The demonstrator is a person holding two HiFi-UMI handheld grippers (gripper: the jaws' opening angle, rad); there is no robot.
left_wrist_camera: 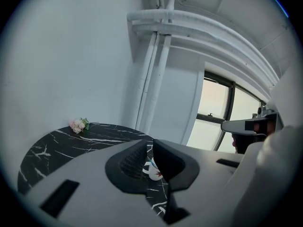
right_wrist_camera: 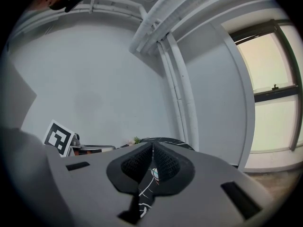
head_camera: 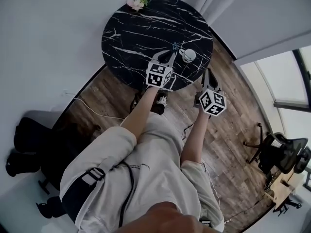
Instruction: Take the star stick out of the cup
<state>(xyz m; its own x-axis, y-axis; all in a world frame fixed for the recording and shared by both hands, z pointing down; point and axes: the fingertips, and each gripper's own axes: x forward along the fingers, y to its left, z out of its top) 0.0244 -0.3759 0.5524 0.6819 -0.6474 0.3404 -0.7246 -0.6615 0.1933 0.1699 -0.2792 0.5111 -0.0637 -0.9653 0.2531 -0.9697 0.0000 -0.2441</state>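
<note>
At the marble desk, left tongs and right tongs hang shut, empty — one should open before pinching the star stick above the cup.

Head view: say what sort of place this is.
Probably an office or meeting corner: a round black marble-look table, wood-plank floor, a black office chair and a large window.

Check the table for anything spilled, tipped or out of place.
Nothing stands out. The white cup stands upright on the black marble table, a small flower bunch lies at its far edge, and no spill shows.
</note>
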